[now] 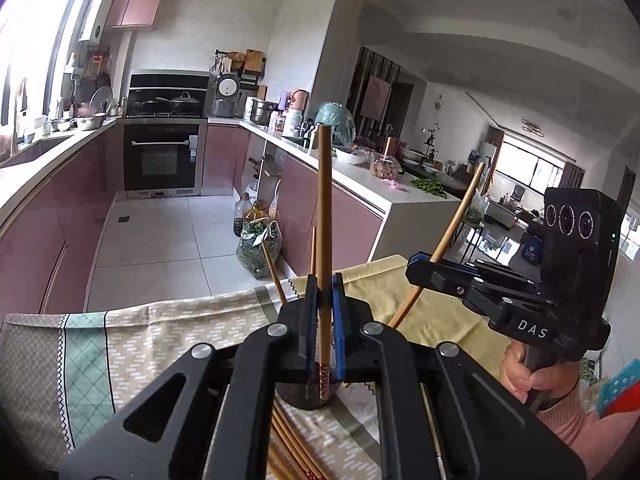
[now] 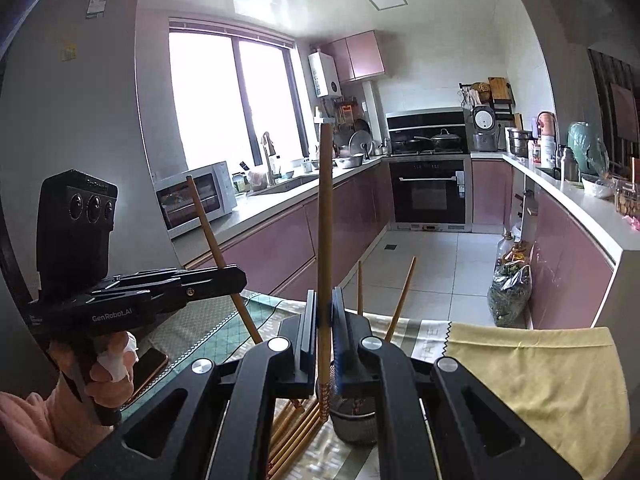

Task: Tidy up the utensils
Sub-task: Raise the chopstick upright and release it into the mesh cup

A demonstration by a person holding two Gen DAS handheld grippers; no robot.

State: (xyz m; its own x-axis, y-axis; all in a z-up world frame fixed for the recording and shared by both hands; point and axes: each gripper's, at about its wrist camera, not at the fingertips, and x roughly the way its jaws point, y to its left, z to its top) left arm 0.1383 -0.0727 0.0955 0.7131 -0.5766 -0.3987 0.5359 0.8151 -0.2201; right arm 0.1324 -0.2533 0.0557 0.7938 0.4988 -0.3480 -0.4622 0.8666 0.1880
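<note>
Left wrist view: left gripper [image 1: 324,304] pinching one long brown wooden chopstick [image 1: 323,216], held upright between blue-padded fingers [image 1: 338,320] pressed together on it. Patterned lower end of that stick poised just above a dark round mesh utensil holder [image 1: 298,396] directly below the fingers. Two more wooden chopsticks already standing in the holder [image 1: 276,272], leaning out just left of the fingers. Several loose wooden chopsticks [image 1: 292,440] lying flat on the patterned green-and-beige tablecloth [image 1: 120,344], beneath the fingers and nearer the camera. Off to the right of the fingers, the right gripper [image 1: 416,266] clamping a second slanted wooden chopstick [image 1: 452,240], with the person's hand [image 1: 524,376] on its handle.

Right wrist view: right gripper [image 2: 325,316] closed on its own upright chopstick [image 2: 325,220], tip hanging just over the holder [image 2: 356,420] below the fingers. Standing sticks visible just right of the fingers; loose pile [image 2: 296,432] lying flat below and left. Left gripper [image 2: 236,276] well to the left, pinching its leaning stick.

Progress, as a judgement: partly done. A few sticks stowed, two in hand and not yet dropped in, a handful on the cloth left to gather.
</note>
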